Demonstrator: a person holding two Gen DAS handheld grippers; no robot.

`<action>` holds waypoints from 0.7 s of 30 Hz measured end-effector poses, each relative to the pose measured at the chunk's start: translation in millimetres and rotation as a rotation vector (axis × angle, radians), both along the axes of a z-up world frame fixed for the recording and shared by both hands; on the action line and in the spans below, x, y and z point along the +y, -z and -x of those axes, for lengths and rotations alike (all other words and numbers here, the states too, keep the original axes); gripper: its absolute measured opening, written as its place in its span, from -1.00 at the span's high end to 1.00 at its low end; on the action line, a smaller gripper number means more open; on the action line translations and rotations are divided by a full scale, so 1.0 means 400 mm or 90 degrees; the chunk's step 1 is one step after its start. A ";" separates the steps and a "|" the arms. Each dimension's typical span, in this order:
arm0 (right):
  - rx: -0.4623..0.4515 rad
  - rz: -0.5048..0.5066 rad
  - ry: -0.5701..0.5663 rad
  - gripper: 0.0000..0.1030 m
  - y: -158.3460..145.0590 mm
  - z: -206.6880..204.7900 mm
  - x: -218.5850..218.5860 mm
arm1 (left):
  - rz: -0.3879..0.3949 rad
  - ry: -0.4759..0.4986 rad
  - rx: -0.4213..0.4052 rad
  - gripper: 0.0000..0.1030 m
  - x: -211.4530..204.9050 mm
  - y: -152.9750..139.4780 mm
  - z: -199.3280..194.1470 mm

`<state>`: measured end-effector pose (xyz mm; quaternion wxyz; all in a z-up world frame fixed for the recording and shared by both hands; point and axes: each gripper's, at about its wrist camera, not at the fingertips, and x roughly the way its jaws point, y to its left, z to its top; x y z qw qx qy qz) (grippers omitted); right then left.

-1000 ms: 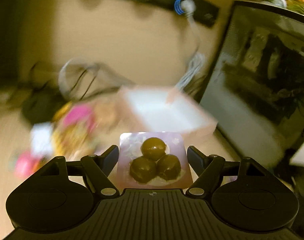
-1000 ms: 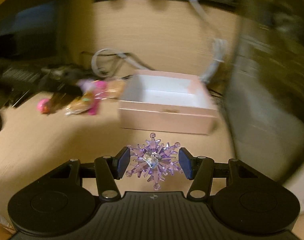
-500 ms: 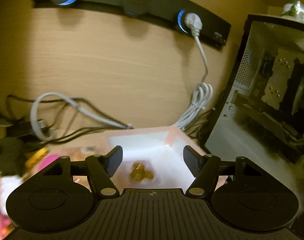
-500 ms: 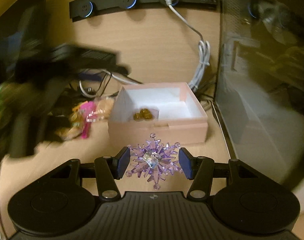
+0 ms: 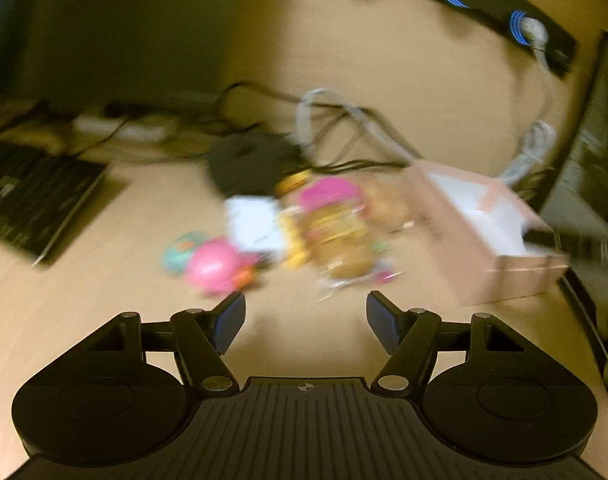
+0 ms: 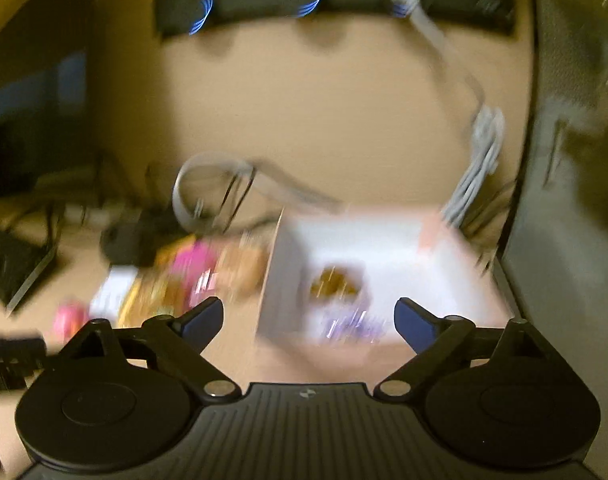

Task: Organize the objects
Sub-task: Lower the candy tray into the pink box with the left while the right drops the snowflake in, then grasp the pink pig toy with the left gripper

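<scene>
- Several crinkly snack packets (image 5: pixel 335 236) (light, slippery; pinch an edge) lie on the bench (image 5: pixel 104 300) ahead of the left gripper (image 5: pixel 305 326), its fingers apart, empty.
- Right gripper (image 6: pixel 307 320) fingers are opening over the pink box (image 6: pixel 288 280); the purple snowflake (image 6: pixel 351 326) (brittle, judging by its spikes) lies inside, free.

The box (image 6: pixel 383 248) is pink outside and white inside, holding brown sweets (image 6: pixel 333 282) and a purple snowflake (image 6: pixel 353 326). The counter (image 5: pixel 104 280) is pale wood. A pink ball (image 5: pixel 214 266) lies beside a white packet (image 5: pixel 256 226). The fingers (image 5: pixel 228 322) carry blue pads.
</scene>
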<state>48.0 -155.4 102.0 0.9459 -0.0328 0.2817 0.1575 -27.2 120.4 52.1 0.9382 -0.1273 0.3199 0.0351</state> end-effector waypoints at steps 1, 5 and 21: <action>0.015 0.007 -0.008 -0.81 0.023 0.005 0.011 | 0.006 -0.015 0.008 -0.39 0.021 0.008 0.009; 0.050 0.015 -0.022 -0.81 0.073 -0.010 0.057 | 0.015 -0.049 0.019 -0.38 0.068 0.022 0.029; 0.018 0.045 -0.105 -0.96 0.057 0.044 0.207 | 0.042 -0.120 0.062 -0.38 0.125 0.026 -0.155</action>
